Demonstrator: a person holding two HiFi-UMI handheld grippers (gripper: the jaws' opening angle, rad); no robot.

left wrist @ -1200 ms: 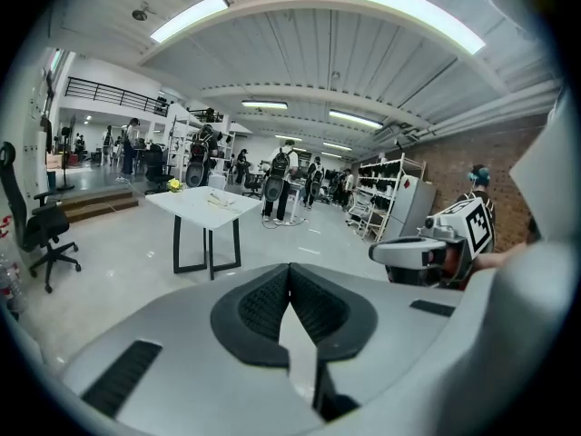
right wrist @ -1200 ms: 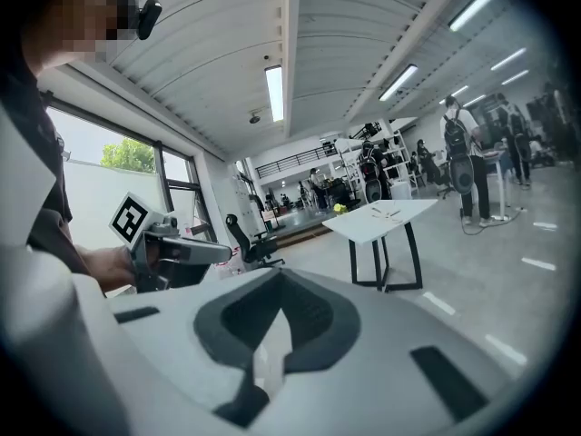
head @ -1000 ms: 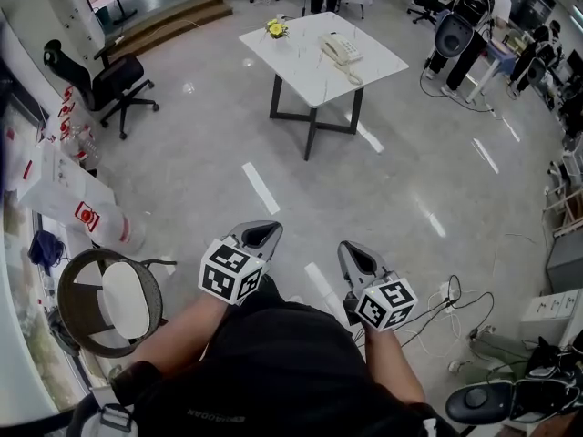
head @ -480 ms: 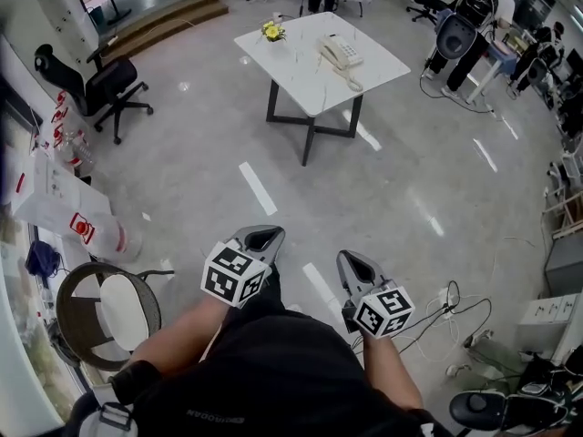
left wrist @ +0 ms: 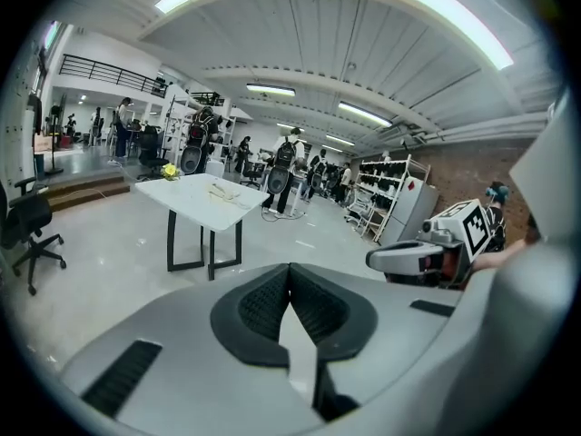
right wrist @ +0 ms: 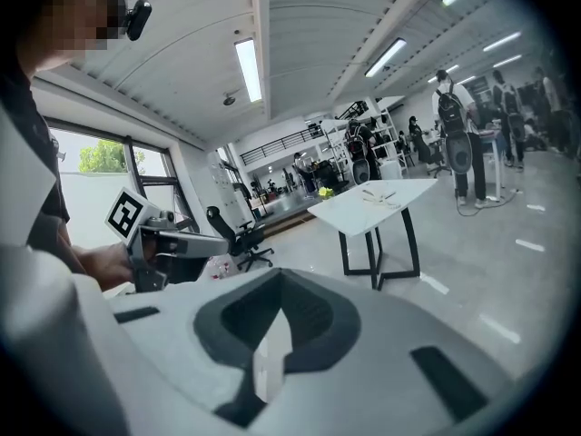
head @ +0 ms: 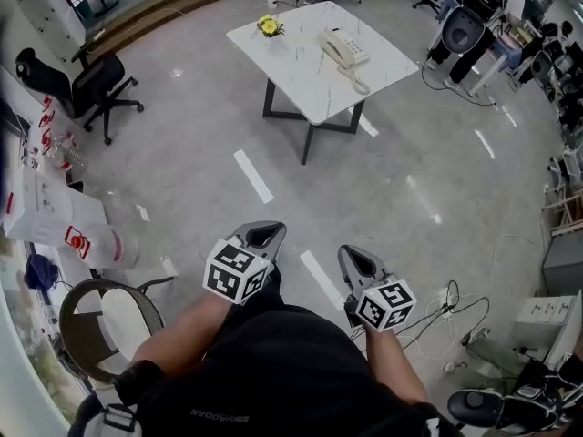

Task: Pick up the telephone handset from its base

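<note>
- Left gripper (head: 260, 234) and right gripper (head: 357, 259): jaws pressed together, nothing between them
- Telephone (head: 343, 49) stands on the white table (head: 291, 42), well apart from both grippers; its handset (head: 333, 45) seems to lie on it

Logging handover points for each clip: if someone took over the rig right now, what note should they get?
Left gripper: shut, empty, held low before the person.
Right gripper: shut, empty, beside it.
Phone: on the white table across the floor, out of reach; handset seems to lie on it.
Done: nothing yet.
Left: walk over, open a gripper, grip the handset, lift it off.
</note>
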